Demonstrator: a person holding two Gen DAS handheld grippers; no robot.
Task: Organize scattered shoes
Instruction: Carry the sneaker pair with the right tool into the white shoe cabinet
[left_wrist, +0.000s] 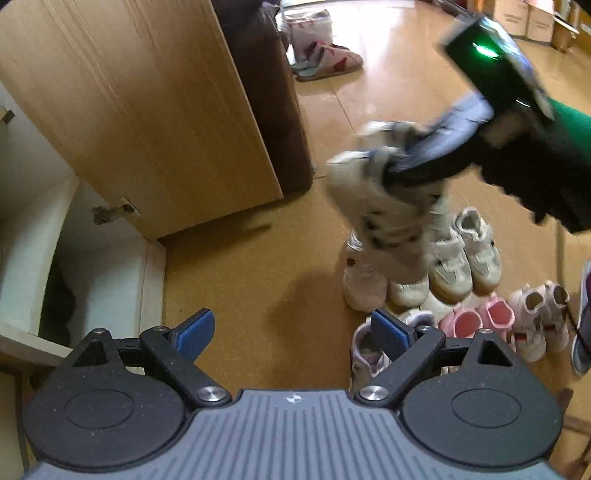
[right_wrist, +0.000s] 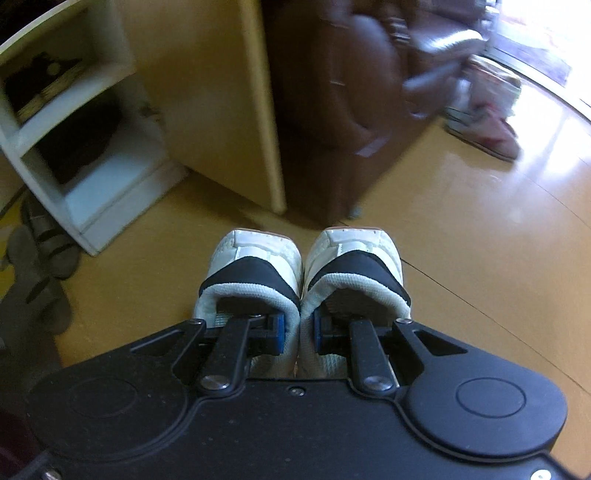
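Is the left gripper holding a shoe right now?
No: in the left wrist view the left gripper stands wide open with only bare floor between its blue pads.

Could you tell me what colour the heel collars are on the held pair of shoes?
Black heel collars, clearest in the right wrist view.

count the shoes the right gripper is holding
2. The right gripper pinches a pair of white shoes by their touching inner collars: one shoe on the left, the other on the right, heels toward the camera.
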